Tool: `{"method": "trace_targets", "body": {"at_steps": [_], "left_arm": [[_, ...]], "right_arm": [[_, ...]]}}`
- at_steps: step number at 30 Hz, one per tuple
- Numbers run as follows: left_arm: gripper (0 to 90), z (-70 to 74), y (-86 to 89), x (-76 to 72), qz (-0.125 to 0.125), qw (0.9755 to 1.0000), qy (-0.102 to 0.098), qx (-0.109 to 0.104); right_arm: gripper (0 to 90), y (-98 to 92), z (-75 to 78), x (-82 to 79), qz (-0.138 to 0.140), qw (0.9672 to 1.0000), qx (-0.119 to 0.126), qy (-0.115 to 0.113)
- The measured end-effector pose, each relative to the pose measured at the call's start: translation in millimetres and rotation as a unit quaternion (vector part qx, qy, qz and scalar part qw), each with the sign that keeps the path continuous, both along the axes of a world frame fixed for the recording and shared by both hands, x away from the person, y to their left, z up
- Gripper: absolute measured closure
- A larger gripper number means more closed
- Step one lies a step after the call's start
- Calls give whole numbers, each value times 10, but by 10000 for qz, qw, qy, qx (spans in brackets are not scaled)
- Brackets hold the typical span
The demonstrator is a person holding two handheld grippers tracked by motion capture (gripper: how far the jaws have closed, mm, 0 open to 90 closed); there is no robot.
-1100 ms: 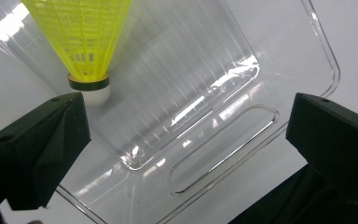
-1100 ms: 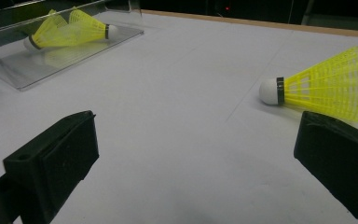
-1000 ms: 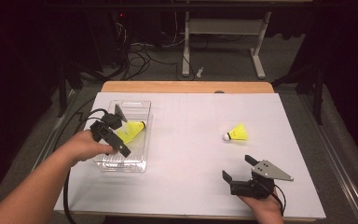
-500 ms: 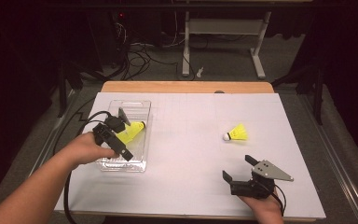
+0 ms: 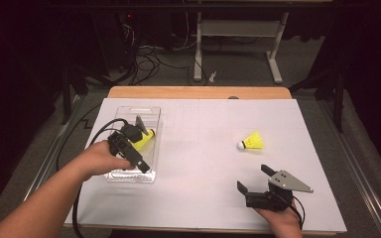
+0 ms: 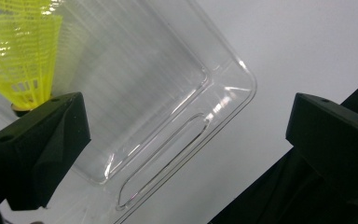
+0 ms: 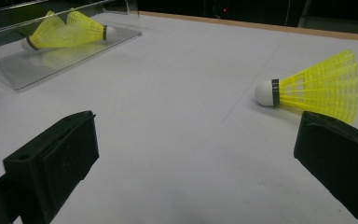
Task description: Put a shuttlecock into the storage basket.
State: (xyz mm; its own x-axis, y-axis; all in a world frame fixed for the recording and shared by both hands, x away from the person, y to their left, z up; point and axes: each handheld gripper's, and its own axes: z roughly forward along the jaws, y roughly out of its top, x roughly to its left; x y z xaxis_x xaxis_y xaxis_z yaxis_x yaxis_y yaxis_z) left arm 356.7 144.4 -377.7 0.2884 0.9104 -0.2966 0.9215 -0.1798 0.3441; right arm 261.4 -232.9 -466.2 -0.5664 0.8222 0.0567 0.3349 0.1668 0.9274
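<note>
A clear plastic tray (image 5: 151, 116) lies at the table's left. In it lies a yellow shuttlecock (image 5: 145, 138). My left gripper (image 5: 142, 145) hovers open over the tray, its jaws astride the tray's width. In the left gripper view the shuttlecock (image 6: 21, 60) sits just beyond the left jaw, not gripped, above the tray's floor (image 6: 168, 93). A second yellow shuttlecock (image 5: 252, 142) lies on the white table at right. My right gripper (image 5: 253, 177) rests open near the front edge, short of it. In the right gripper view this shuttlecock (image 7: 317, 88) lies ahead of the right jaw, white cork pointing left.
The right gripper view shows the tray (image 7: 9, 70) far left, with what looks like two yellow shuttlecocks (image 7: 70, 30) overlapping in it. A white sheet (image 5: 203, 163) covers the table, with a wooden edge (image 5: 198, 92) at the back. A black cable (image 5: 96, 134) trails from the left gripper.
My left gripper has shifted slightly to the right over the tray, still open. The right gripper and the shuttlecock on the table have not moved.
</note>
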Motion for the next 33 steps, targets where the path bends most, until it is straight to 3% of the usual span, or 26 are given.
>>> {"method": "trace_targets", "body": {"at_steps": [5,20,23,33], "left_arm": [[8,25,-104,-36,-189,9998,-3,25],[8,57,-432,-122,-501,9987,-62,36],[8,82,-498,-141,-491,9987,-86,-38],[8,124,-701,-193,-748,9971,-126,-34]], "right_arm": [[2,3,1,-2,12,10000,-3,-1],[2,5,3,-4,27,10000,-1,-1],[2,3,4,-5,22,10000,2,-7],[2,4,5,-6,20,10000,7,-10]]}}
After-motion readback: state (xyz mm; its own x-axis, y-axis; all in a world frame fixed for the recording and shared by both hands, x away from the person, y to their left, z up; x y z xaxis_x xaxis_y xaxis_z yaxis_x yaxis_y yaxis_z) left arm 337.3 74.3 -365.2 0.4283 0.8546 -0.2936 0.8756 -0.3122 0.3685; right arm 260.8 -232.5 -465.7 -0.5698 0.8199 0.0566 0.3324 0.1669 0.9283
